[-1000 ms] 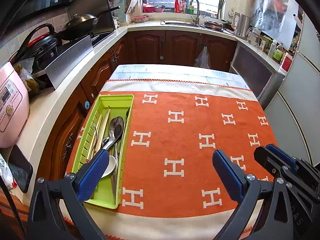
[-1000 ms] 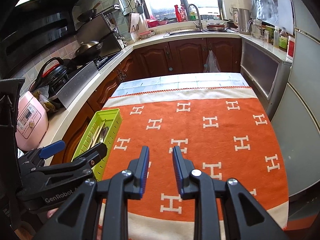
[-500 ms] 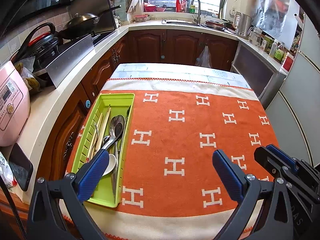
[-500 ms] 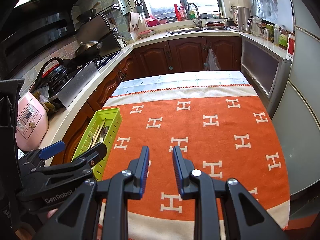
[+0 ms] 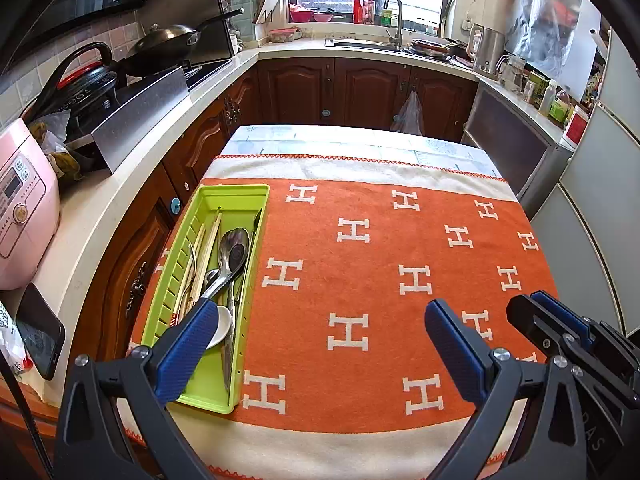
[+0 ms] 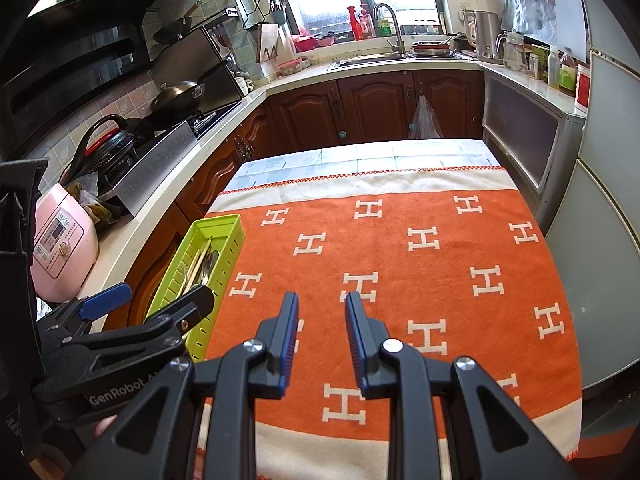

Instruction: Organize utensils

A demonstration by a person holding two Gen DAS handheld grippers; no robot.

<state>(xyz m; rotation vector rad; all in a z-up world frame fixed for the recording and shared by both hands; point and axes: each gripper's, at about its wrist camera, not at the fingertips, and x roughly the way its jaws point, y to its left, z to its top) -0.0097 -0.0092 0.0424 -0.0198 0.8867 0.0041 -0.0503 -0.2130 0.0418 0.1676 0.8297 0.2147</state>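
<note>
A lime green utensil tray [image 5: 236,192] lies along the left edge of the orange blanket [image 5: 372,264]; it also shows in the right wrist view [image 6: 224,224]. It holds metal spoons [image 5: 232,248], wooden chopsticks [image 5: 206,256], a white ceramic spoon [image 5: 220,326] and a knife. My left gripper [image 5: 316,336] is wide open and empty above the near part of the blanket, its left finger over the tray's near end. My right gripper [image 6: 322,316] holds nothing, its fingers a narrow gap apart, to the right of the left gripper [image 6: 148,300].
The blanket covers a table [image 5: 344,140] with a pale cloth at its far end. A counter on the left carries a pink rice cooker [image 5: 20,208], a phone [image 5: 38,330] and a stove with a wok [image 5: 160,46]. A fridge [image 5: 600,216] stands right.
Both views have shifted very slightly; the grippers and utensils stay as they were.
</note>
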